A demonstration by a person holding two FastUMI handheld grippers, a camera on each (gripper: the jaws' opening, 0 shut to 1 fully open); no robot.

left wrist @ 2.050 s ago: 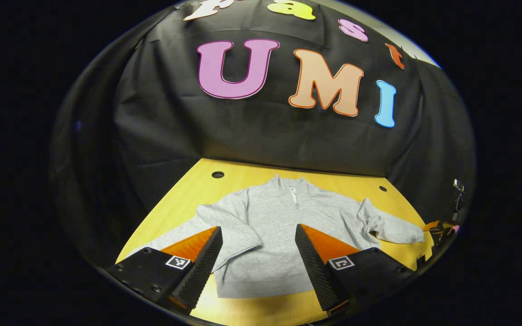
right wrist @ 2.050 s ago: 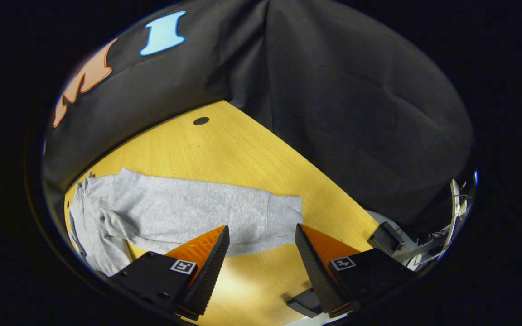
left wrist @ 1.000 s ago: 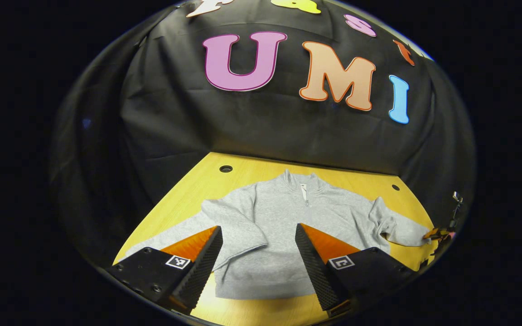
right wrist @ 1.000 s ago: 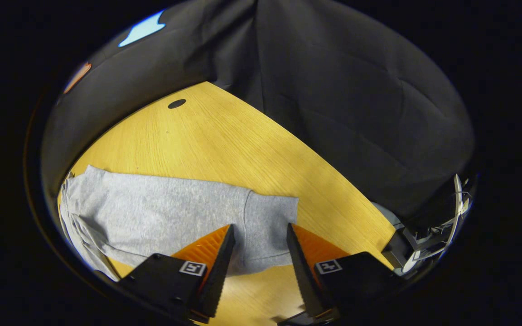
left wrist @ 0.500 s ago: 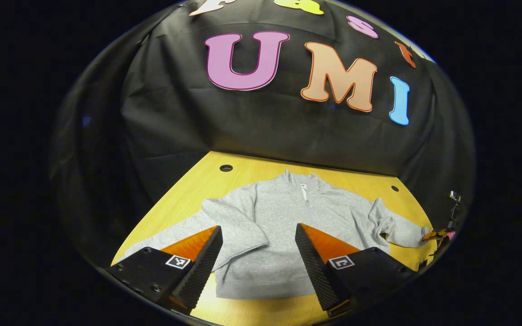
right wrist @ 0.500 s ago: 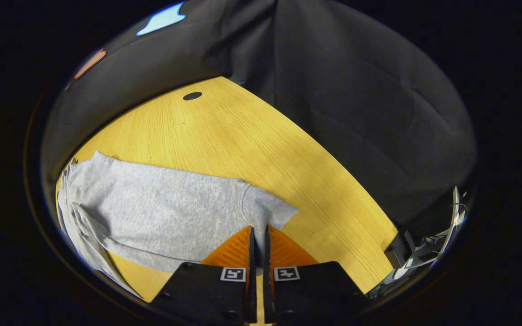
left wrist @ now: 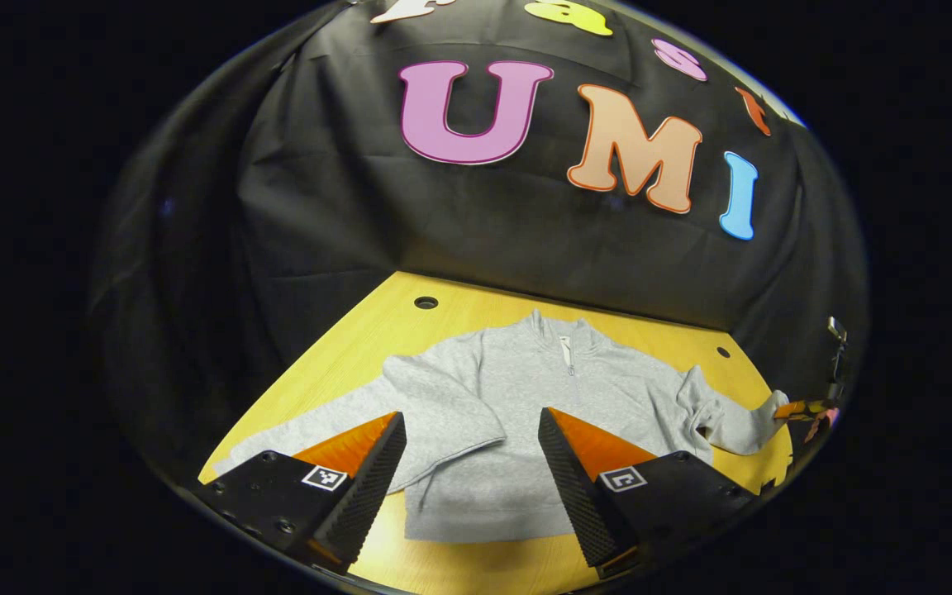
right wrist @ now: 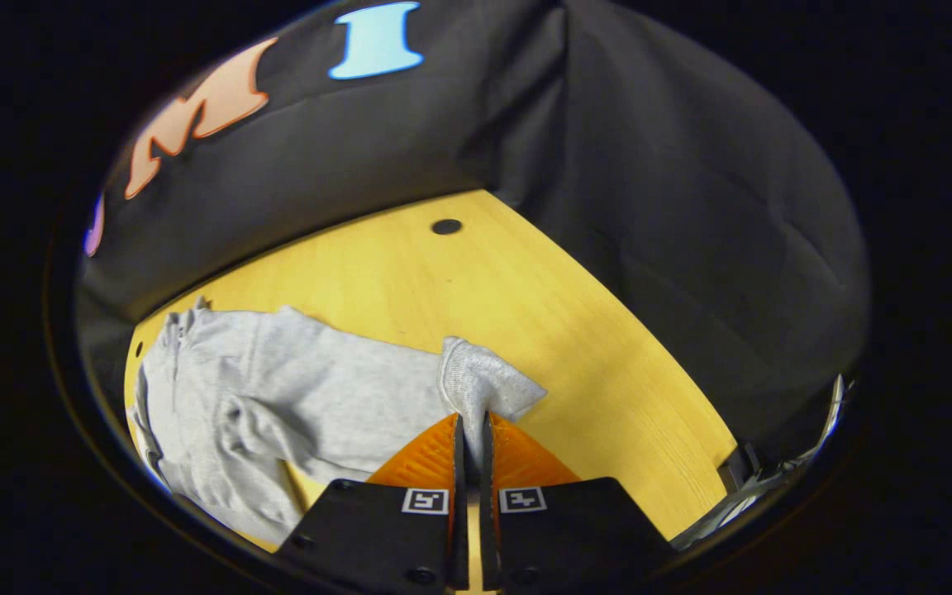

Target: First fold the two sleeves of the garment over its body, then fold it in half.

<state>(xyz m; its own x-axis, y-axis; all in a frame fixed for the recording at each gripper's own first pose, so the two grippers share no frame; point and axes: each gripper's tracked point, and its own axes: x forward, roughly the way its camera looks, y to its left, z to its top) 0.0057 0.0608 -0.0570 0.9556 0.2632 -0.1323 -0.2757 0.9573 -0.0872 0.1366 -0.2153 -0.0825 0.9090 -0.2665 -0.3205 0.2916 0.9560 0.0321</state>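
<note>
Grey zip-neck sweatshirt flat on the yellow wooden table, collar toward the booth wall, hem toward the near edge. Left sleeve lying on the front of the body, cuff end low near the hem – looks like the first sleeve fold is done, though part of it trails out toward the table's left edge. Right sleeve out to the side, not yet over the body. Right gripper pressed together on the right cuff, cuff bunched and lifted at the tips – second sleeve fold just starting, by the look of it. Left gripper spread wide, holding nothing, hovering above the hem. Left to do: carry right sleeve across, then the half fold. No brand or legible writing on the garment; small square coded markers on the gripper bodies, not readable as text
</note>
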